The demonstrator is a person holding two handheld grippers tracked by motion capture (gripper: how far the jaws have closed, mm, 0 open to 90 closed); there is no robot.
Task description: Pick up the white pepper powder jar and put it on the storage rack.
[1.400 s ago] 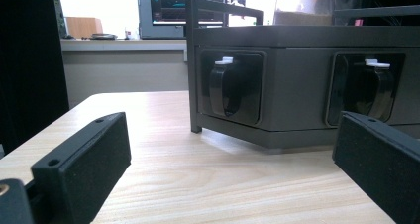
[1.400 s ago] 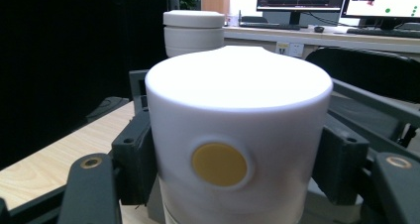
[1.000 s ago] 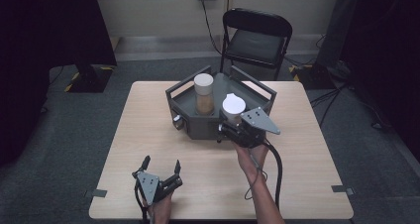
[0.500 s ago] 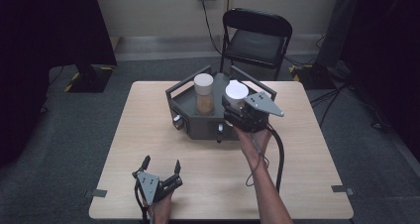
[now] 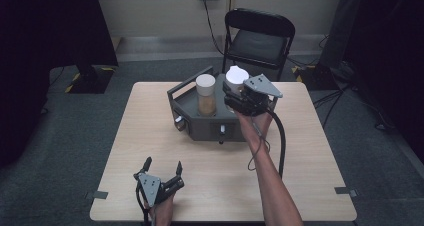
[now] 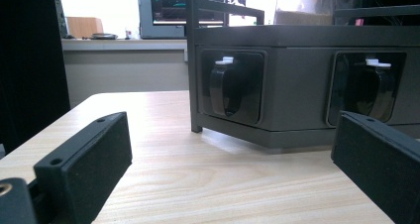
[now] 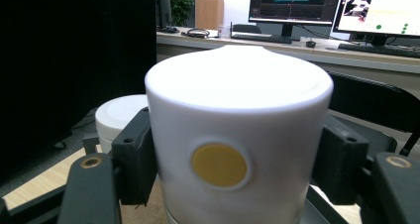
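Clearly the right gripper (image 7: 233, 184) clamps the white-capped jar (image 7: 237, 135) at centre frame, lifted above the grey rack (image 5: 210, 123), probably to clear its slot. Lower left, the left gripper (image 5: 162, 175) rests wide open, empty, on the table (image 5: 310, 151).

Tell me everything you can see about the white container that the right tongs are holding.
The white cylindrical plastic-looking container is opaque and smooth, with a slightly domed lid and a round yellow dot on its side. It stands upright, clamped on both sides between the black jaws of the right tongs, raised over the right side of the dark grey angular rack.
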